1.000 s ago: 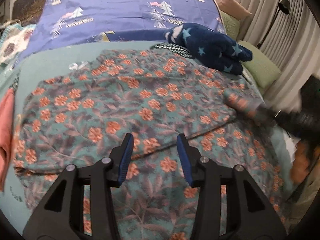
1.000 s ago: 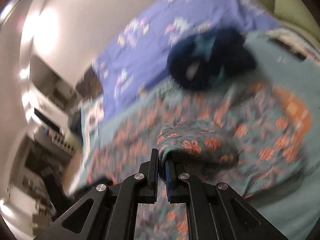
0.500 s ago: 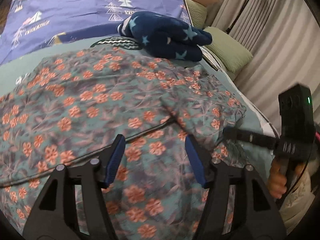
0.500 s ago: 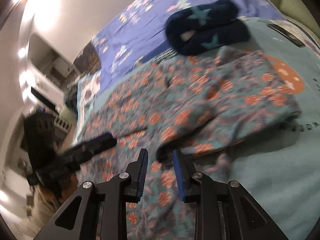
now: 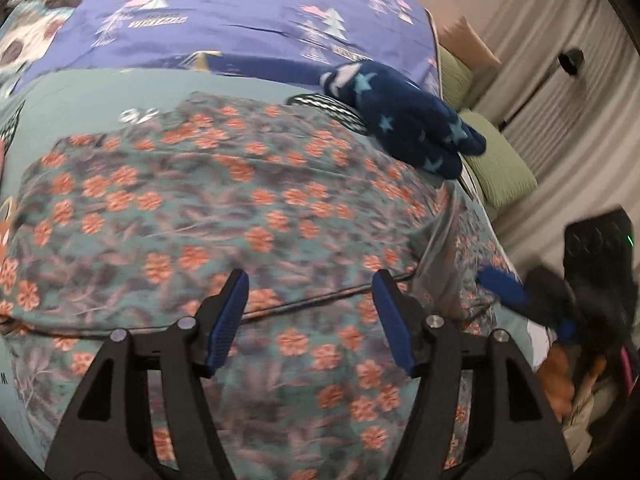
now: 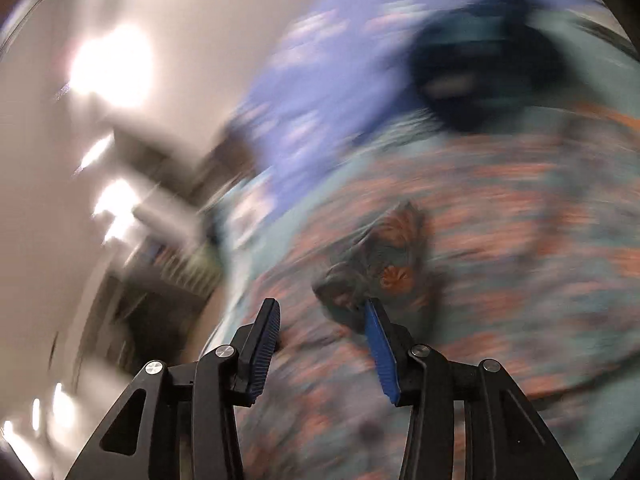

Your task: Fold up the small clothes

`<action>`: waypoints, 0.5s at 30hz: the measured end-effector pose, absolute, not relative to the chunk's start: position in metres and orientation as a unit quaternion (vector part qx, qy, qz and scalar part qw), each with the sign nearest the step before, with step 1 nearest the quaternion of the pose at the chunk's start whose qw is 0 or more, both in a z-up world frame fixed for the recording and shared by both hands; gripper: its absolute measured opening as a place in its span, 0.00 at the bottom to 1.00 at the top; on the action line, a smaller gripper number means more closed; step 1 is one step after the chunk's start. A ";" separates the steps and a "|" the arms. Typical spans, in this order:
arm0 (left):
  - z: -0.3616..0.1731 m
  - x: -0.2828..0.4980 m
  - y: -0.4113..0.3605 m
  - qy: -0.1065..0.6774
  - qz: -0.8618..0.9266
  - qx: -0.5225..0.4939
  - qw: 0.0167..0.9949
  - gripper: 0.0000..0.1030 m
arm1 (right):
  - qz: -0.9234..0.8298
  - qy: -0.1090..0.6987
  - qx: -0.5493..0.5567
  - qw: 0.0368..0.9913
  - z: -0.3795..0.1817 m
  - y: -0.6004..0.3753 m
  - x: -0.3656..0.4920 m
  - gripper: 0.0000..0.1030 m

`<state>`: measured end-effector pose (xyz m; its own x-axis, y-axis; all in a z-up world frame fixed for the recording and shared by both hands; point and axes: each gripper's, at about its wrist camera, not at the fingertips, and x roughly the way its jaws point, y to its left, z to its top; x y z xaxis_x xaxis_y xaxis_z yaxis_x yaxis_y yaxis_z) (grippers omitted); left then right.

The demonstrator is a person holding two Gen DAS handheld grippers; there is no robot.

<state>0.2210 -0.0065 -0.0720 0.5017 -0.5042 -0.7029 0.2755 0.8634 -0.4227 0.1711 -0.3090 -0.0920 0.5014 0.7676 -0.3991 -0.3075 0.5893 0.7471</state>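
A teal garment with orange flowers (image 5: 256, 216) lies spread across the bed, one dark edge running across it just ahead of my left gripper (image 5: 310, 280). That gripper hovers over the cloth, open, with nothing pinched. In the right wrist view, which is badly blurred, the same floral garment (image 6: 500, 240) fills the right half. My right gripper (image 6: 322, 306) has its jaws opening; a raised bunch of the cloth (image 6: 372, 264) stands just beyond its right fingertip, and neither pad presses on it. The left wrist view catches the right gripper (image 5: 504, 286) at the garment's right edge, held by a hand (image 5: 556, 380).
A navy star-patterned garment (image 5: 404, 120) lies bundled at the far right of the teal sheet (image 5: 80, 96). Behind it spreads a purple blanket (image 5: 240, 12). Green pillows (image 5: 500, 168), a curtain (image 5: 560, 120) and a floor lamp (image 5: 572, 60) stand beyond the bed's right side.
My right gripper was shut on a fold of the floral garment, then let it go and widened. The left jaws also spread wider. The left view swung right and came back.
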 end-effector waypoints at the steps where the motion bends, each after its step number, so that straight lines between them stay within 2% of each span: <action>1: -0.075 0.222 -0.003 0.451 -0.231 -0.137 0.851 0.63 | 0.346 0.379 0.294 0.806 -0.090 -0.302 0.167 0.44; 6: -0.085 0.219 -0.025 0.480 -0.295 -0.147 0.813 0.64 | 0.252 0.395 0.257 0.845 -0.098 -0.320 0.155 0.44; 11: -0.094 0.218 -0.076 0.499 -0.296 -0.060 0.813 0.64 | 0.182 0.400 0.281 0.853 -0.107 -0.361 0.141 0.45; 13: -0.093 0.215 -0.090 0.486 -0.297 -0.031 0.821 0.37 | 0.168 0.395 0.279 0.859 -0.105 -0.370 0.135 0.45; 14: -0.093 0.215 -0.093 0.488 -0.299 -0.026 0.820 0.03 | 0.161 0.393 0.276 0.863 -0.102 -0.374 0.131 0.45; 15: -0.091 0.216 -0.096 0.493 -0.300 -0.029 0.816 0.04 | 0.148 0.391 0.268 0.868 -0.100 -0.378 0.128 0.46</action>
<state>0.2165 -0.0956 -0.0911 0.3341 -0.5180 -0.7874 0.4608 0.8186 -0.3430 0.1280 -0.3783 -0.1002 0.6508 0.4662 -0.5993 -0.0472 0.8126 0.5809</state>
